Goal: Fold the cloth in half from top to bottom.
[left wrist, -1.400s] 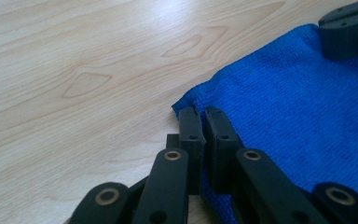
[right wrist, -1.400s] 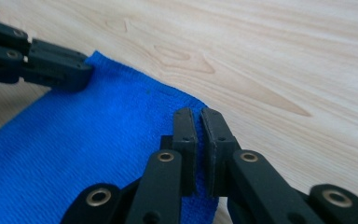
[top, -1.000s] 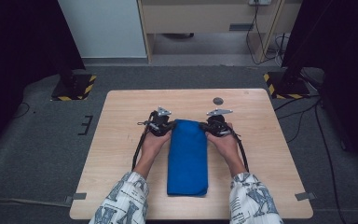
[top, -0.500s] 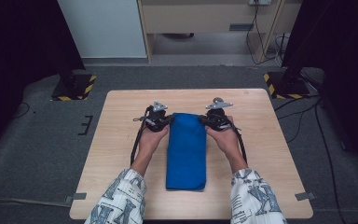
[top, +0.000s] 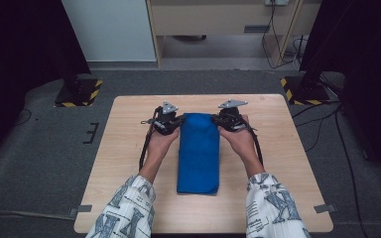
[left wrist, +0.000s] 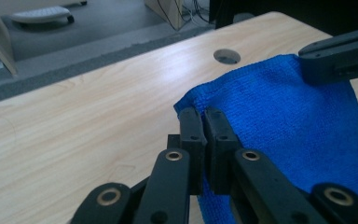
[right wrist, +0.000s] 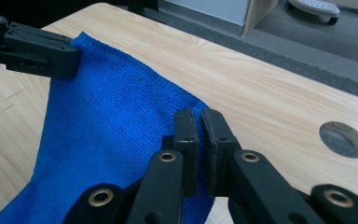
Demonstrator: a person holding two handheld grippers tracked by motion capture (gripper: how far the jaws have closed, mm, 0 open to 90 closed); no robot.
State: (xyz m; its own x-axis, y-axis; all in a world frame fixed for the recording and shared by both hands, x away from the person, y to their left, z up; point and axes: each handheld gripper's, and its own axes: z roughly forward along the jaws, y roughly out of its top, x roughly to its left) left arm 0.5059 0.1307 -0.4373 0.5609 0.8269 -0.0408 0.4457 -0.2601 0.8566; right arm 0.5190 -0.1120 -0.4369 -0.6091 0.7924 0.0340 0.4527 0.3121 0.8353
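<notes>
A folded blue cloth (top: 198,152) lies lengthwise down the middle of the light wooden worktop (top: 129,163), its long axis running away from the person, and its far end is raised a little where both grippers hold it. The left gripper (top: 177,122) sits at the far left corner of the cloth, and in the left gripper view its jaws are pressed together on that corner of the blue cloth (left wrist: 284,116), with the fabric pinched between them. The right gripper (top: 217,120) is at the far right corner, and in the right gripper view its jaws are likewise clamped on the edge of the blue cloth (right wrist: 107,130). Each gripper view also shows the other gripper's jaws gripping the opposite corner, so the far edge is stretched between them. The left hand (top: 161,141) and right hand (top: 239,140) rest on either side of the cloth, with patterned sleeves (top: 124,210) at the near edge. A round hole (right wrist: 343,138) sits in the worktop beyond the right gripper. The near end of the cloth lies flat on the worktop.
</notes>
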